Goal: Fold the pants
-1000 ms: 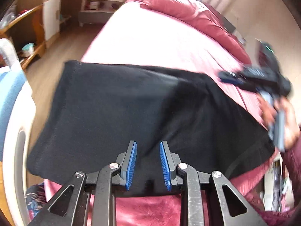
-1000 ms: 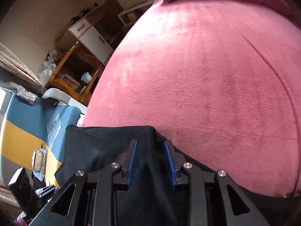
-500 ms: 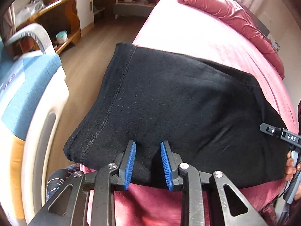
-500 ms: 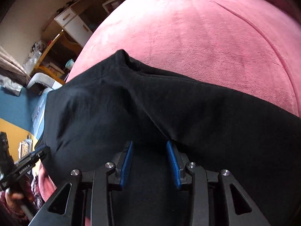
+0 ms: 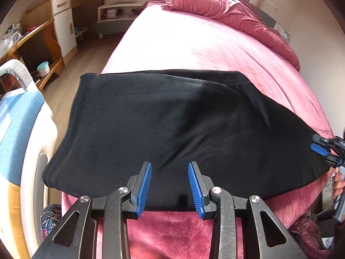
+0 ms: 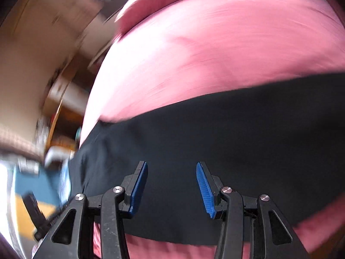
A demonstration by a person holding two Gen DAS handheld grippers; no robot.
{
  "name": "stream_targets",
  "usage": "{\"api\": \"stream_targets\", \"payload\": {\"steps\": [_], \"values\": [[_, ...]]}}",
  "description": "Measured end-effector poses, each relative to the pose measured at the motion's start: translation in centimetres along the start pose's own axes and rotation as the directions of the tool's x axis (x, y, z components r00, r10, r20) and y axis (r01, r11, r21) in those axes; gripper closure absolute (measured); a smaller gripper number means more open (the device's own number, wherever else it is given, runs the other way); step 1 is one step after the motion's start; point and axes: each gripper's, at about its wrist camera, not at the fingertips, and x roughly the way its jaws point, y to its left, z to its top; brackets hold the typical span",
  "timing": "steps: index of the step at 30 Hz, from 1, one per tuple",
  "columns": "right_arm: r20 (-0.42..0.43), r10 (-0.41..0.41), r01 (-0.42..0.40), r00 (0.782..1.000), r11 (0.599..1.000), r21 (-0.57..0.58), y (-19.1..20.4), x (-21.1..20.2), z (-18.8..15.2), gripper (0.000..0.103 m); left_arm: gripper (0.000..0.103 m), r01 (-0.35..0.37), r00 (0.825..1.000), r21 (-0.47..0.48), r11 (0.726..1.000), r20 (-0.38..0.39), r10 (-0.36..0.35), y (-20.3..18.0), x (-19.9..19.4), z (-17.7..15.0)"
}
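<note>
Left tool [image 5: 169, 186] and right tool [image 6: 171, 187] both gape wide, holding nothing; pants [image 5: 172, 125] lie folded on the bed [image 5: 194, 49] (probably another fold remains).

My pants [image 5: 176, 127] are plain black with tonal stitching at the hem. The bed [image 5: 194, 49] under them is solid pink-red plush. My left hand-held gripper [image 5: 169, 186] and right hand-held gripper [image 6: 171, 188] are black with ribbed blue pads.

No text, label, brand, number or sign can be read in either view. The right wrist view is smeared by motion, and in the left wrist view the small white marks on the right gripper [image 5: 321, 149] are too tiny to make out.
</note>
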Motion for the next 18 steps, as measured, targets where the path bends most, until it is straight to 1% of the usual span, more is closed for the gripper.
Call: {"api": "stream_targets", "payload": {"steps": [3,5,7,9,13,15,16,18], "values": [[0.111,-0.048,0.027,0.993,0.984,0.178,-6.7,-4.7,-0.2,0.055,0.067,-0.003,1.0,-0.005,1.0,-0.018,0.003,-0.3,0.4,-0.1],[0.176,-0.087,0.03,0.981,0.952,0.304,-11.1,-7.6,-0.7,0.055,0.067,-0.007,1.0,-0.006,1.0,-0.027,0.006,-0.4,0.7,0.0],[0.236,-0.13,0.024,0.963,0.912,0.409,-15.0,-10.0,-1.6,0.053,0.067,-0.008,0.999,-0.01,1.0,-0.036,0.008,-0.1,1.1,0.0],[0.262,-0.165,0.019,0.951,0.875,0.484,-17.7,-11.1,-2.2,0.053,0.067,-0.009,0.999,-0.01,1.0,-0.039,0.009,-0.1,1.2,0.0],[0.304,-0.163,-0.049,0.938,0.809,0.586,-22.5,-12.1,-2.7,0.053,0.067,-0.01,0.999,-0.02,1.0,-0.052,0.009,-0.1,1.9,0.2],[0.328,-0.138,-0.099,0.935,0.785,0.612,-24.0,-11.9,-2.6,0.053,0.067,-0.014,0.998,-0.036,0.999,-0.065,0.012,0.0,2.2,0.3],[0.334,-0.129,-0.116,0.934,0.773,0.623,-24.4,-11.6,-2.5,0.052,0.067,-0.017,0.998,-0.04,0.999,-0.066,0.014,0.2,2.2,0.4],[0.346,-0.099,-0.155,0.933,0.757,0.635,-26.6,-11.7,-2.1,0.052,0.067,-0.023,0.998,-0.052,0.998,-0.057,0.02,0.3,2.0,0.8]]}}
